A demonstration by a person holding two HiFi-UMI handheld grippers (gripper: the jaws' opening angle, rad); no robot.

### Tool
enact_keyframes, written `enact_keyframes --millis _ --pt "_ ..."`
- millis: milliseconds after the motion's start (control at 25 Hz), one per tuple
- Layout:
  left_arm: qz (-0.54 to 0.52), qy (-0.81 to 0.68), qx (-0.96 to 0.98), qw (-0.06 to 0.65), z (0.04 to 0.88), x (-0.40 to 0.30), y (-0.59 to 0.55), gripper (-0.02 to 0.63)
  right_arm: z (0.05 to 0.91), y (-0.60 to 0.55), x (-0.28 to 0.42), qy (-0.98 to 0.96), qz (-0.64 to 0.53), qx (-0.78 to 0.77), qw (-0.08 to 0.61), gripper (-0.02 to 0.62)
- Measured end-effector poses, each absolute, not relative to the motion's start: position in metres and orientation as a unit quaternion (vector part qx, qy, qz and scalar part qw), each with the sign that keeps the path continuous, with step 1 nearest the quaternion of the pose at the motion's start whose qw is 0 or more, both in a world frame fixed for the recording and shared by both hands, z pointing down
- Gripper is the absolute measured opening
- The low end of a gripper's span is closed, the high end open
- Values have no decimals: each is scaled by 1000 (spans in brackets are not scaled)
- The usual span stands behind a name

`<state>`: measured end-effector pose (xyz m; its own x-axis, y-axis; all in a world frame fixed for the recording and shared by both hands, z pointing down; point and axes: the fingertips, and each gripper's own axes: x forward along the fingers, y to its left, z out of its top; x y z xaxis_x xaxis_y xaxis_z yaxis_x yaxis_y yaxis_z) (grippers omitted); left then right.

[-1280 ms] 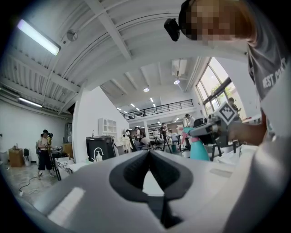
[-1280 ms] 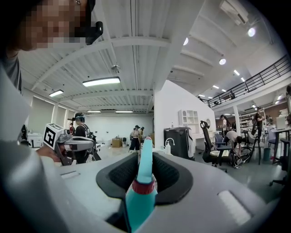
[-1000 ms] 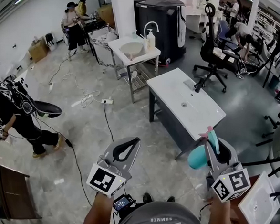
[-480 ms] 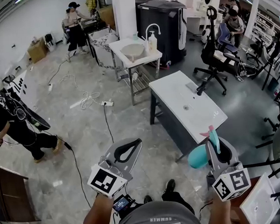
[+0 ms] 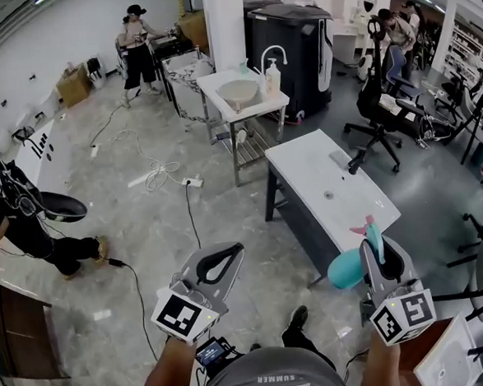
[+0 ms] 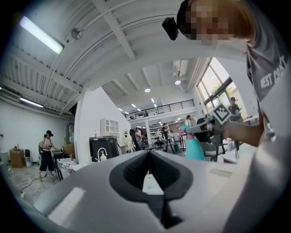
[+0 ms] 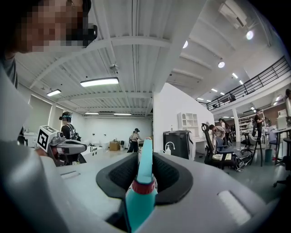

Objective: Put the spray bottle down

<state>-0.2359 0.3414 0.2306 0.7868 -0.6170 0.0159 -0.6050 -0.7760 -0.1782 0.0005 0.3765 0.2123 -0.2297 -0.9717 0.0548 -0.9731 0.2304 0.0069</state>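
My right gripper [image 5: 373, 238] is shut on a teal spray bottle [image 5: 344, 269] with a pink trigger, held level at the head view's lower right. In the right gripper view the spray bottle [image 7: 142, 191] sticks up between the grey jaws of the right gripper [image 7: 145, 154], its neck with a red collar. The bottle hangs just off the near corner of a long white table [image 5: 323, 186], above the floor. My left gripper [image 5: 231, 248] is held level at lower centre, shut and empty; in its own view the left gripper [image 6: 148, 153] has its tips together, with the bottle [image 6: 194, 146] to its right.
A metal stand with a basin [image 5: 241, 94] and a black cabinet [image 5: 290, 43] stand beyond the table. A black office chair [image 5: 375, 122] is to its right. Cables [image 5: 153, 171] trail over the floor. A person [image 5: 22, 221] stands at left, and others further back.
The whole scene has slid as I walk toward the white table, which now lies a little nearer. Both grippers keep their pose and the bottle stays gripped. The person at left has shifted.
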Motion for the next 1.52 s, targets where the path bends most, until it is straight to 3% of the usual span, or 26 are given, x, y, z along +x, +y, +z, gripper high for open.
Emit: enact_keyframes --millis 480,1520 --pt "-44 359 -930 59 238 -208 277 2 226 296 33 -804 32 593 25 104" --pt "-63 363 -927 78 220 -31 178 2 233 188 193 -823 40 567 -8 104"
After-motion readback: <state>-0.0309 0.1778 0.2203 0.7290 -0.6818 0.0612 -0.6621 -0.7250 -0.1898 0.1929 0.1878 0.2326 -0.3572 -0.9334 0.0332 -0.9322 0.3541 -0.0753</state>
